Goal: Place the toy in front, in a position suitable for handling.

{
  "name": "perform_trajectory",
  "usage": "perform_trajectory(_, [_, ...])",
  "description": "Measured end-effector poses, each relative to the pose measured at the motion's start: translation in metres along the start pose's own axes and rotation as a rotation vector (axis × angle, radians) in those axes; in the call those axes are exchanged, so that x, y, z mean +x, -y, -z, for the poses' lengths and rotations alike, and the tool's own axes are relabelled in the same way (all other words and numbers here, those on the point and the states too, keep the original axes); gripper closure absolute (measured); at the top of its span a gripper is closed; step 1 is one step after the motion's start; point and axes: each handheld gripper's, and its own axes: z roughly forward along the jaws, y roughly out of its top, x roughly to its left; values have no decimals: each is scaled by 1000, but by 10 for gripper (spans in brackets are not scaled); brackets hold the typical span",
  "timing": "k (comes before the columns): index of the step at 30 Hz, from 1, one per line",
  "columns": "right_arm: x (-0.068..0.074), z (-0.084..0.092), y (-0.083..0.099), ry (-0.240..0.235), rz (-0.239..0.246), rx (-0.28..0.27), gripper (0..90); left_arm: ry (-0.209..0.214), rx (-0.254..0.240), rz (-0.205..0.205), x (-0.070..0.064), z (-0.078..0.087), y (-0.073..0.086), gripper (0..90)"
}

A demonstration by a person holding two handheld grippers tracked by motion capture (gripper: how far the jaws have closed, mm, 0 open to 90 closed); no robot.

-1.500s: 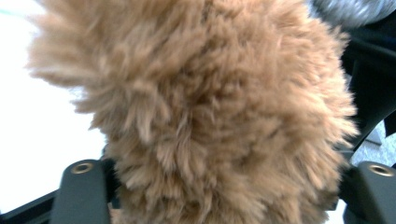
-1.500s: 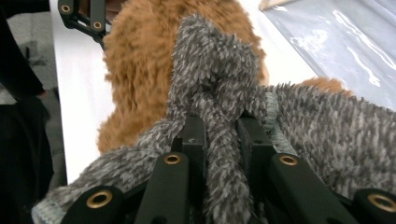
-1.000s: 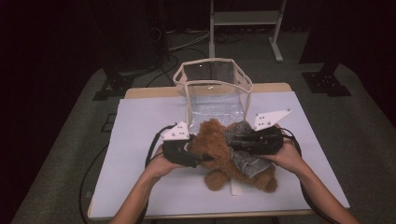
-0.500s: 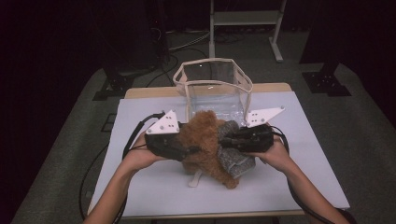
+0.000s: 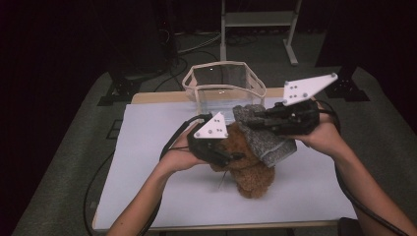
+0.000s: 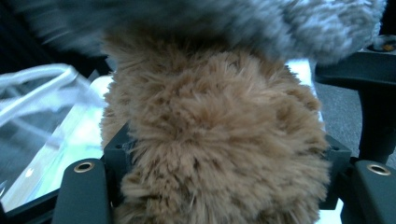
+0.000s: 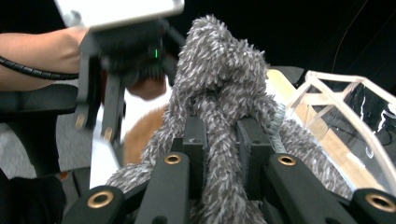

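The work in hand looks like lifting the two soft toys off the bench (image 5: 162, 196) toward the clear bag (image 5: 223, 88) that stands open at its far edge. To do this well, both hands should rise together so the toys do not tug on each other, and carry high enough to clear the bag's rim before lowering in. The right tongs (image 5: 251, 122) are nearly closed, pinching a fold of the grey plush toy (image 5: 268, 140), which hangs from them above the bench, draped against the brown one. The left tongs (image 5: 236, 157) stand partway open around the brown teddy bear (image 5: 251, 169); their jaws have just been opening, with the bear's fur between them, and I cannot tell whether the pads press on it.
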Motion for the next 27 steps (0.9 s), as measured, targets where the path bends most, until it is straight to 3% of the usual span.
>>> perform_trajectory(3, [-1,-6,-12,-6,12,57,755,-3,10,-21,-2,-6,-7,282])
perform_trajectory(5, [-2,-17,-6,3,5,175,758,7,28,-26,-2,-11,-8,241])
perform_trajectory(8, [-6,-14,9,-20,-36,170,764,27,-11,-9,-2,-15,-3,212])
perform_trajectory(11, [-8,-9,19,-13,-60,167,766,24,-27,-10,-3,-17,-4,185])
perform_trajectory(18, [-6,1,27,3,-54,169,767,6,-71,-25,-9,-4,-5,173])
perform_trajectory(21, [-4,4,27,16,-44,183,766,-42,-75,1,-9,12,5,164])
perform_trajectory(22, [-4,6,27,20,-44,186,766,-42,-75,1,-9,12,5,155])
perform_trajectory(23, [-4,7,27,22,-46,188,766,-39,-69,38,-5,13,11,153])
perform_trajectory(24, [-4,7,27,22,-46,188,766,-39,-69,38,-5,13,11,153])
perform_trajectory(25, [-5,9,27,24,-52,186,765,-12,-53,76,-3,5,17,153])
perform_trajectory(27, [-4,8,26,24,-45,186,765,37,-82,106,-3,-4,20,170])
